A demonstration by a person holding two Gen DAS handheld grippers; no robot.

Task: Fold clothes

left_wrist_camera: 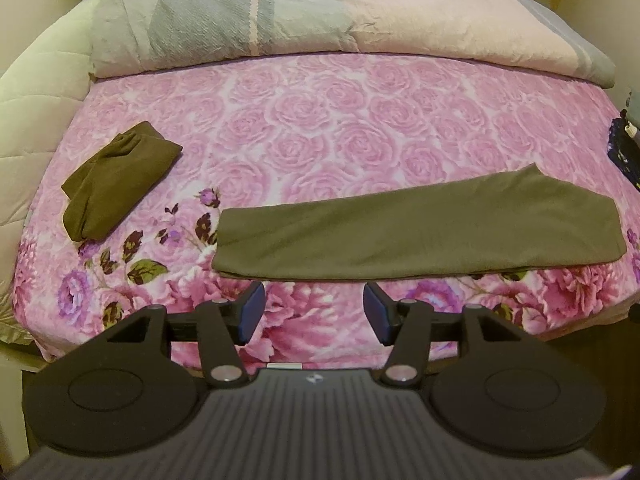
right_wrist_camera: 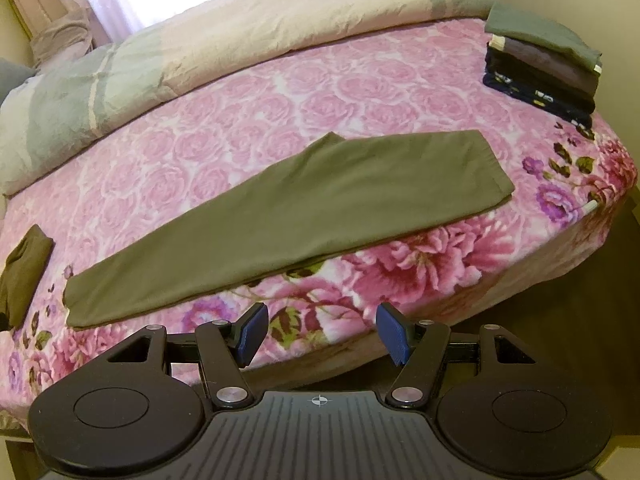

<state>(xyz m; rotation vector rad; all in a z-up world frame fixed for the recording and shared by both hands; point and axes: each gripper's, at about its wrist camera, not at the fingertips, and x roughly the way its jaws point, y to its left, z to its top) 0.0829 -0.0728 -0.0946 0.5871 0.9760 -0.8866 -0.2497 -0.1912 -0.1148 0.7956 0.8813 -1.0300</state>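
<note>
Olive garment (left_wrist_camera: 416, 232) lies flat, unlabelled, both grippers' fingers (left_wrist_camera: 251, 312) apart.

from my left gripper, the stack of folded clothes (left_wrist_camera: 626, 148) far off to its right is cut by the frame edge. from my right one, the brown bundle (right_wrist_camera: 22, 276) far left is clipped too.

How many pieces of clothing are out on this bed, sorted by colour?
Olive green, long folded strip: 1
Dark brown-olive, loosely bundled: 1
Grey-green, top of the folded stack: 1
Grey, next in the stack: 1
Black or navy layers at the bottom: at least 2, one flower-patterned; exact count unclear
Total: at least 6
</note>
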